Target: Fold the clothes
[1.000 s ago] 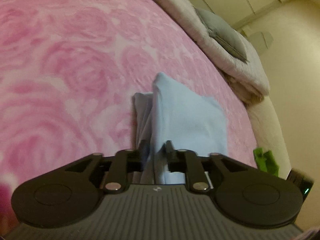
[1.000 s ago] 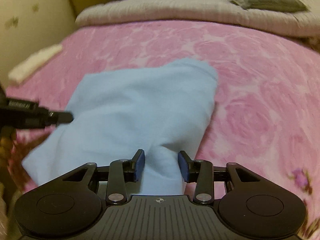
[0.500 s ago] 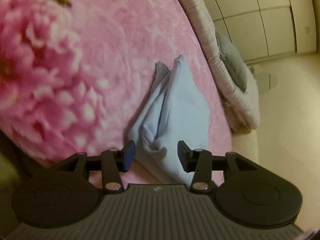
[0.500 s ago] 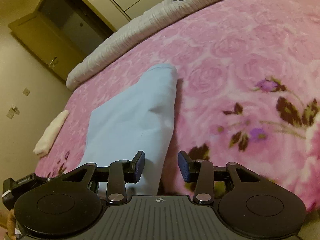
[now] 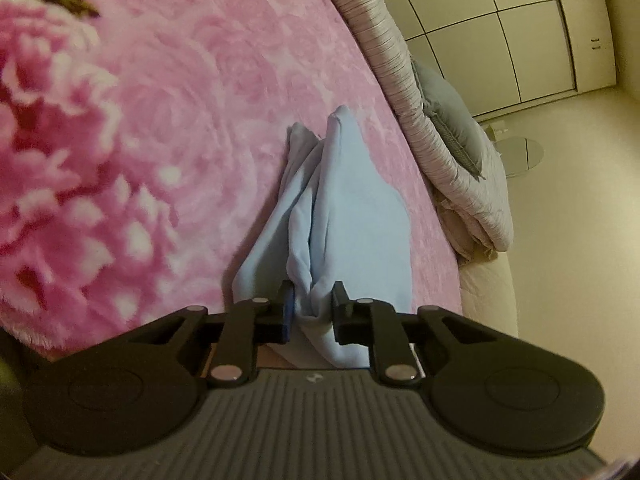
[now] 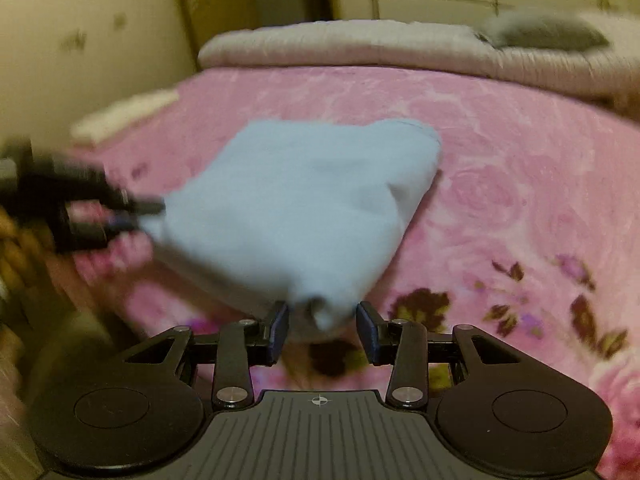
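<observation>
Left wrist view: left gripper (image 5: 311, 304) jaws clamp bunched edge of light-blue garment (image 5: 352, 204).
Garment form: folded, creased layers on pink floral blanket (image 5: 160, 120).
Right gripper (image 6: 323, 325): jaws parted; garment corner lies between them.

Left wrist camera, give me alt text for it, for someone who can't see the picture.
The left gripper has a bunched edge of a light blue garment between its two fingers, the rest lying across a pink rose-patterned blanket. Beyond it, a rolled pale quilt with a grey pillow lies along the bed's far edge, before cream wardrobe doors.
</observation>
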Tool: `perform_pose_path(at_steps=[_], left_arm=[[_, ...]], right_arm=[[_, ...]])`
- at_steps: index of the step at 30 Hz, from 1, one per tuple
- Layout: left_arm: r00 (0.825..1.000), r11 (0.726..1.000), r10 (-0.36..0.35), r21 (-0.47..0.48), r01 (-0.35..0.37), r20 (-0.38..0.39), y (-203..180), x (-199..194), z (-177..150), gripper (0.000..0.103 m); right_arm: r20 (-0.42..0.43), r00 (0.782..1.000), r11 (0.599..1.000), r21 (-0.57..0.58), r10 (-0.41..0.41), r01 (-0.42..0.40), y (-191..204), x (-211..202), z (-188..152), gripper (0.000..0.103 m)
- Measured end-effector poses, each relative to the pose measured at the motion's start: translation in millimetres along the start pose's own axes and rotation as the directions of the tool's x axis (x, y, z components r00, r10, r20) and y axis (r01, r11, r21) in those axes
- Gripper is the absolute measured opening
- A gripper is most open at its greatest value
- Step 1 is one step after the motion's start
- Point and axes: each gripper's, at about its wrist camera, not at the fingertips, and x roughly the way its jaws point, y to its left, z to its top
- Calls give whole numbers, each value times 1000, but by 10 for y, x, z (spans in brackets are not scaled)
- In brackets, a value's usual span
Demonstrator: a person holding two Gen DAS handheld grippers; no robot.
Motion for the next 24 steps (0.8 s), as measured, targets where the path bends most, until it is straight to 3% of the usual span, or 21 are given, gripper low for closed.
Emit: perform_pose_path(at_steps=[2, 3, 4, 6, 8, 11, 13, 14, 17, 20, 22, 24], left_arm=[[1000, 999, 10, 34, -10, 11, 3, -26, -11, 12], [1000, 999, 15, 51, -16, 17, 4, -40, -16, 12], [1000, 997, 20, 68, -21, 23, 6, -53, -22, 11], [999, 994, 29, 102, -32, 35, 8, -79, -32, 11], [998, 990, 42, 130, -47, 40, 35, -82, -48, 12], [998, 992, 49, 119, -52, 32, 158, 10, -109, 13], [998, 989, 51, 133, -57, 43, 150, 10, -137, 13], [996, 981, 70, 177, -77, 47, 82, -2, -153, 14], [993, 956, 106, 271, -114, 46, -119, -67, -174, 15], [984, 934, 162, 312, -176, 71, -298, -179, -154, 15], [971, 908, 216, 345, -239, 104, -430, -249, -150, 11], [954, 870, 263, 391, -300, 145, -597, -289, -156, 11]], right_arm=[[12, 999, 997, -61, -37, 38, 105, 30, -2, 37], [25, 998, 995, -86, -52, 54, 153, 42, 10, 25], [40, 997, 989, -127, -70, 75, 214, 49, 19, 22], [64, 991, 942, -308, -115, 130, 409, 43, -7, 19], [55, 985, 871, -462, -161, 168, 570, 91, -92, 19], [8, 971, 770, -608, -240, 195, 676, 307, -303, 18], [16, 971, 764, -613, -240, 199, 672, 317, -337, 19], [11, 974, 781, -595, -228, 189, 644, 296, -318, 20], [-48, 990, 897, -431, -133, 100, 404, 173, -146, 28], [-53, 998, 985, -169, -30, 21, 85, -50, -20, 32], [-3, 1000, 1000, 19, 25, -24, -151, -187, 11, 32], [45, 999, 982, 189, 18, -26, -341, -236, 47, 32]])
